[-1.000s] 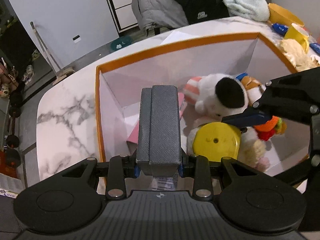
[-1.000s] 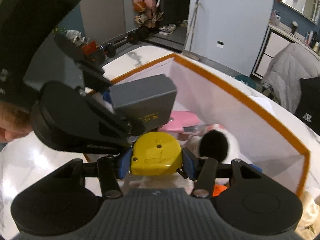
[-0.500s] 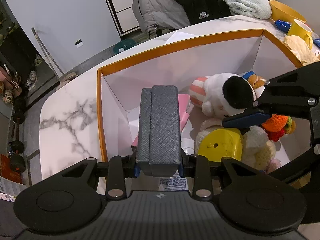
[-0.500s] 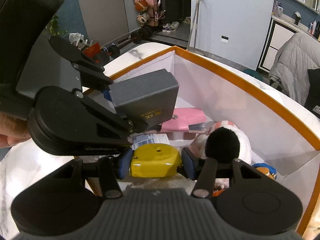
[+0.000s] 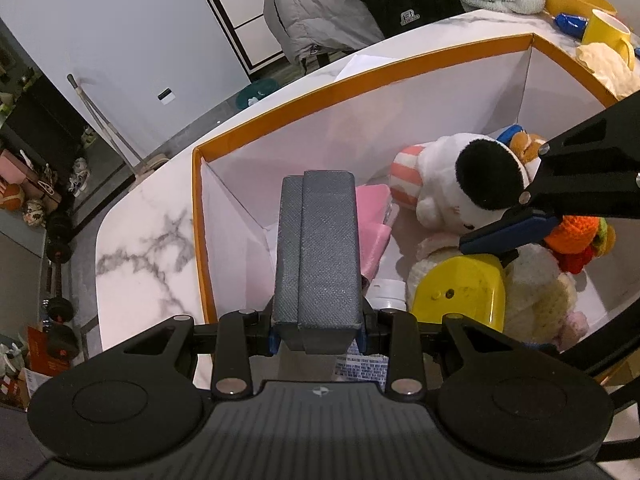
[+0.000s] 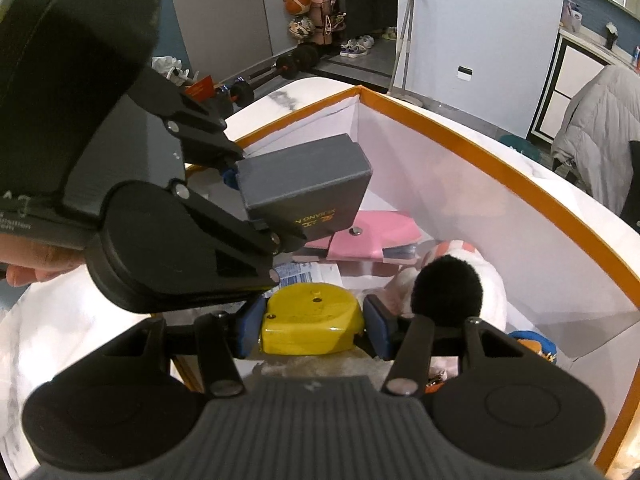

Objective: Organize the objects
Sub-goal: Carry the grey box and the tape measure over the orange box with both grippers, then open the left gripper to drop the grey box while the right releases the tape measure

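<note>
So I'm holding the case (image 5: 318, 248) over the near-left corner of the box (image 5: 360, 76), which is sitting on the worktop (image 5: 144, 248). The wallet (image 6: 372, 236) is lying under it, and the plush toy (image 5: 452, 184) is sitting to its right inside.

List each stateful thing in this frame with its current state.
Left tool: shut on grey textured box, held above the bin.
Right tool: shut on yellow plastic case, low inside the bin.
Orange-rimmed white bin: open-topped, holding plush toys.
Pink snap wallet: closed, lying flat.
</note>
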The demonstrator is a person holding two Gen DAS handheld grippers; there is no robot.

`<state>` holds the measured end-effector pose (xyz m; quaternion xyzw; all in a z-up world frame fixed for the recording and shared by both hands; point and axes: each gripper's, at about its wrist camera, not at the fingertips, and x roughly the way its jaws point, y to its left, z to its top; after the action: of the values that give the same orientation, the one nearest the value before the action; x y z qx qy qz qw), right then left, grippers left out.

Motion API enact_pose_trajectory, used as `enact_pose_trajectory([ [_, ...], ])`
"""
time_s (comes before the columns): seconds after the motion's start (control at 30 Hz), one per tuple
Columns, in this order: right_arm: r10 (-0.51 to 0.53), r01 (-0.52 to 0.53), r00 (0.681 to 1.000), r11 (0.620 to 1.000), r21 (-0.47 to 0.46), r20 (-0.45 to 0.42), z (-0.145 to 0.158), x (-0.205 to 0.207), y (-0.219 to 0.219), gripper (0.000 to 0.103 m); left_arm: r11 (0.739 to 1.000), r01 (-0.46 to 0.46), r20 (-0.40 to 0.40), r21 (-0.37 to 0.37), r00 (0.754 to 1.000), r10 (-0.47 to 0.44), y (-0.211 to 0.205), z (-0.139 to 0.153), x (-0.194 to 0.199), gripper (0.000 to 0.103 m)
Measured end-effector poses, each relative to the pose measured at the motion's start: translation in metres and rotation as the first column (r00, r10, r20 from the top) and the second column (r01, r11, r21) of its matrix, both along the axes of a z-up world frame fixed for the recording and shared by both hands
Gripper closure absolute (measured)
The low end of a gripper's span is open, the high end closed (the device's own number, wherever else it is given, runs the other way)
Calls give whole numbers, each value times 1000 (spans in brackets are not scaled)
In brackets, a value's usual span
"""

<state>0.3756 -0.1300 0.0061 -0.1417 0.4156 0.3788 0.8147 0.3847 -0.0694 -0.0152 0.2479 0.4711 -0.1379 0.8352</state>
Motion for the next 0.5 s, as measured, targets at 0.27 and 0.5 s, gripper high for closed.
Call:
enact_pose_trajectory([
  [0.27,-12,12,1000,1000,9,-10,-1,1,-2,47,1000,5,17,30,1000,-5,-5,0,-1,63],
  [0.5,-33,33,999,999,7,-3,0,1,-5,39,999,4,89,53,996,-9,-9,9,-5,30],
])
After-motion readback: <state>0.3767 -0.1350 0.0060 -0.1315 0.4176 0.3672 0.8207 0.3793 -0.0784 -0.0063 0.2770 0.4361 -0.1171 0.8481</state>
